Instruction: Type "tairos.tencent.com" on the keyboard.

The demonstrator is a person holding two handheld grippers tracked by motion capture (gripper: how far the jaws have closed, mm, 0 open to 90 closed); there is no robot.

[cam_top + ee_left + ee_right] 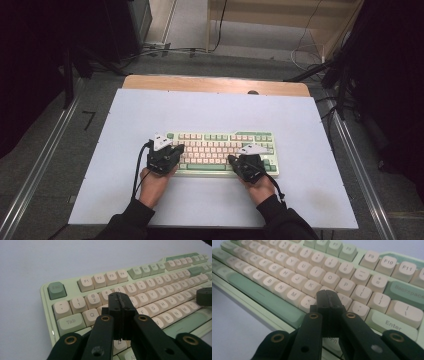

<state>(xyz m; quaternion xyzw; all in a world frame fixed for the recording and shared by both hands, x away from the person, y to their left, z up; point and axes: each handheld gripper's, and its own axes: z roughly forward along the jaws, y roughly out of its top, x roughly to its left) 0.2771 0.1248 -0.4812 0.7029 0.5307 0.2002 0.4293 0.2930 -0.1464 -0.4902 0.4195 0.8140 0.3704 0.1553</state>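
While the mechanical keyboard lies flat at the centre of the high view on the white table, both tongs are pressed together with nothing pinched. The left gripper is poised over the Q-W keys, the right gripper near the comma key. The keyboard is judged rigid and moderately heavy; its keycaps could pop off, so the green case edges would be gripped.

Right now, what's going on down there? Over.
Left hand-held gripper shut, over the keyboard. Right hand-held gripper shut, over its keys. Nothing held, nothing blocking.
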